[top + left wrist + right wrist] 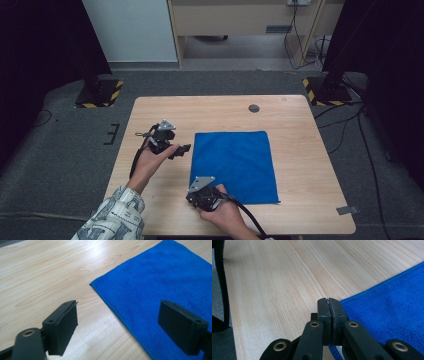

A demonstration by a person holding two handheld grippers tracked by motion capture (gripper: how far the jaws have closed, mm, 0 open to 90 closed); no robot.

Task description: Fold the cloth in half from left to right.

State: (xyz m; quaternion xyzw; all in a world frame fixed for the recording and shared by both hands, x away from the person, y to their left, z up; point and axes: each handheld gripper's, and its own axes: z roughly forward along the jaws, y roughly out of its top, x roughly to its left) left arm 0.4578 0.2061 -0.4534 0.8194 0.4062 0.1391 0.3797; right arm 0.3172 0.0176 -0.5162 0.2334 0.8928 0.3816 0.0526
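A blue cloth lies flat on the wooden table. My right gripper is at the cloth's near left corner. In the right gripper view its jaws are pressed together right on the edge of the blue cloth, with a strip of blue showing beneath them. My left gripper hovers by the cloth's left edge, wide open. In the left gripper view one fingertip is over bare wood and the other over the blue cloth, with nothing between them.
A small dark round disc is set in the table near the far edge. Black stands with yellow-striped bases rise at both far sides on the grey floor. A patterned sleeve comes in at the bottom left.
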